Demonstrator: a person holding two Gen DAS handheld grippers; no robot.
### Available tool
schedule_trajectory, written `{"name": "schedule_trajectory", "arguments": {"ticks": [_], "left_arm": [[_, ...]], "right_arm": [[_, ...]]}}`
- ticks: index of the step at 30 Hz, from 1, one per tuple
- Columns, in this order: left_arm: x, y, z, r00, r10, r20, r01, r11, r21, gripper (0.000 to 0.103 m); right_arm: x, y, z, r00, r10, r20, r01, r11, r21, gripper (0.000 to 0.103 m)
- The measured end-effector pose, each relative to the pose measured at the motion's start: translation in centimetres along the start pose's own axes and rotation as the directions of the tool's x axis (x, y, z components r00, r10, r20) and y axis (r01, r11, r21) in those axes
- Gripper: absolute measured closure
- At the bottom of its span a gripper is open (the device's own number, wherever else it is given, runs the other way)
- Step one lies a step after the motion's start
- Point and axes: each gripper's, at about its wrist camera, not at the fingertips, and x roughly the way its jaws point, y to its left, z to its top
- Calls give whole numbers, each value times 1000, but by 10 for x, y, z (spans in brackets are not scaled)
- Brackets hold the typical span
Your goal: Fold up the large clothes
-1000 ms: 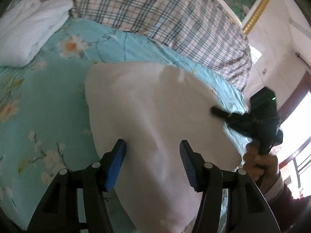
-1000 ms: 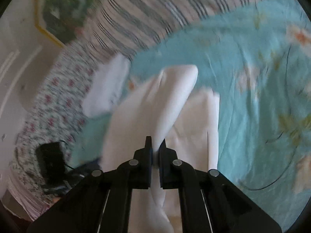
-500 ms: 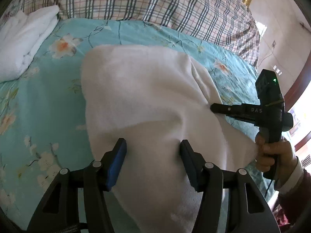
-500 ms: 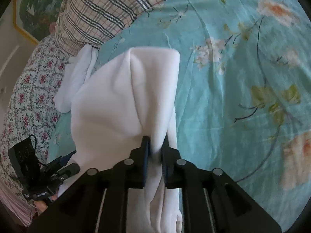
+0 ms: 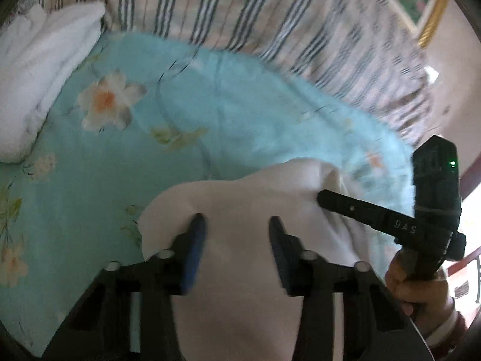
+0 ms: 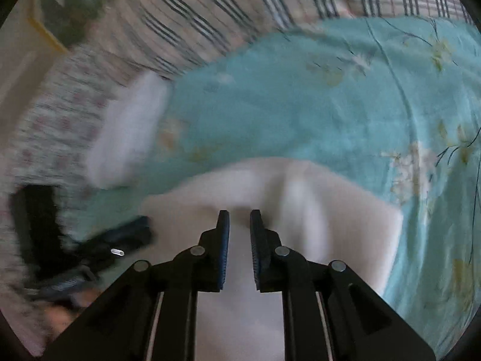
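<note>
- Left gripper (image 5: 237, 225): jaws, just narrowing, standing apart over the white fleece garment (image 5: 240, 270), lower centre, without pressing it.
- Right gripper (image 6: 239, 219), lettering "DAS" showing: jaws slightly parted, cloth between; grip unclear.

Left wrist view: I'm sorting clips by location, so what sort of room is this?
Most likely a bedroom: a floral turquoise bedsheet, a plaid pillow at its head, and a gold-framed picture on the wall.
</note>
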Motion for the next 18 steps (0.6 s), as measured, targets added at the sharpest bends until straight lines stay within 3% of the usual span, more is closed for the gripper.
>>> {"name": "schedule_trajectory", "arguments": {"ticks": [1, 2, 5, 9, 13, 18], "left_arm": [[9, 4, -3, 1000, 8, -10, -8, 1000, 3, 87], [17, 8, -4, 1000, 12, -11, -12, 1000, 15, 89], [25, 4, -10, 1000, 23, 12, -24, 998, 60, 90], [15, -3, -13, 998, 52, 24, -54, 996, 71, 90], [-30, -5, -32, 998, -39, 56, 37, 999, 30, 83], [-93, -20, -85, 983, -138, 117, 128, 988, 88, 83]], "right_arm": [[13, -9, -1, 1000, -26, -17, 26, 1000, 11, 95], [23, -18, -3, 999, -29, -21, 29, 999, 23, 103], [30, -35, -2, 1000, 10, 20, -12, 997, 70, 103], [23, -24, 1, 1000, -26, 6, 26, 999, 40, 103], [-26, -16, -15, 999, 26, 30, -28, 999, 47, 100], [-88, 2, -64, 996, 78, 41, -76, 996, -43, 100]]}}
